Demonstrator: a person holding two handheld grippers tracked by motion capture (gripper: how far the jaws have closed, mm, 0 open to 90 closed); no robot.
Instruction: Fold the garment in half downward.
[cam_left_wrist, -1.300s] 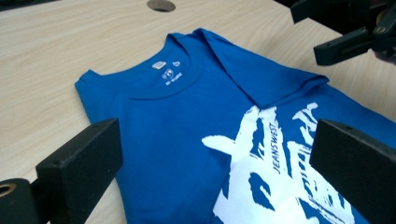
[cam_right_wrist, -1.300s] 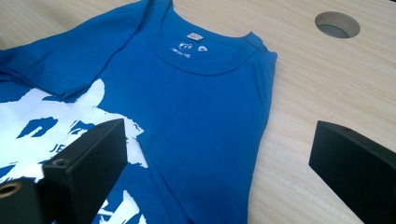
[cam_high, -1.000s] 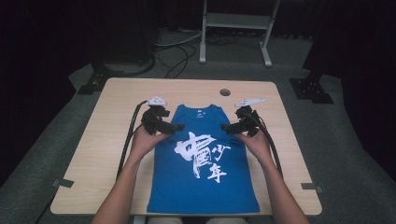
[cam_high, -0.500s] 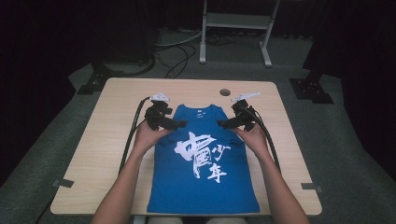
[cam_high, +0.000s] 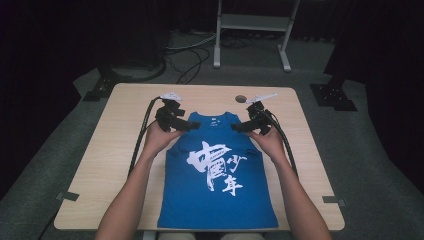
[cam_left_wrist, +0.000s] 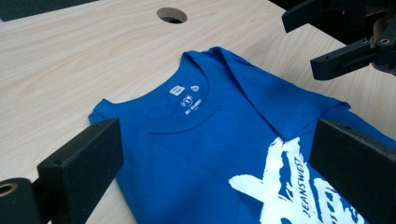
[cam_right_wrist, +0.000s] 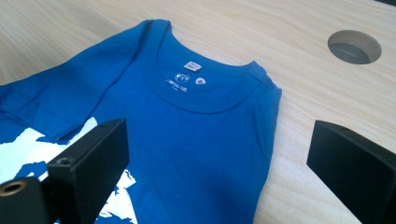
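Blue T-shirt (cam_high: 217, 185) lies flat, print side up, sleeves folded in, on the wooden table (cam_high: 105, 165); hem at the near table edge, collar (cam_left_wrist: 180, 109) toward the far side. All positions below are given relative to the collar.

Left gripper (cam_high: 192, 125): poised just left of the collar at the shoulder, jaws spread wide, nothing between them. In the left gripper view cloth lies below and between the jaws; contact cannot be confirmed.

Right gripper (cam_high: 235, 128): just right of the collar at the other shoulder, jaws likewise spread and empty.

Step, as judged: approach to grasp both shoulders, probably ahead of a fold. Next move calls for lowering each gripper onto its shoulder edge and closing on the cloth.

Beyond the collar: round table hole (cam_high: 241, 98), well apart.
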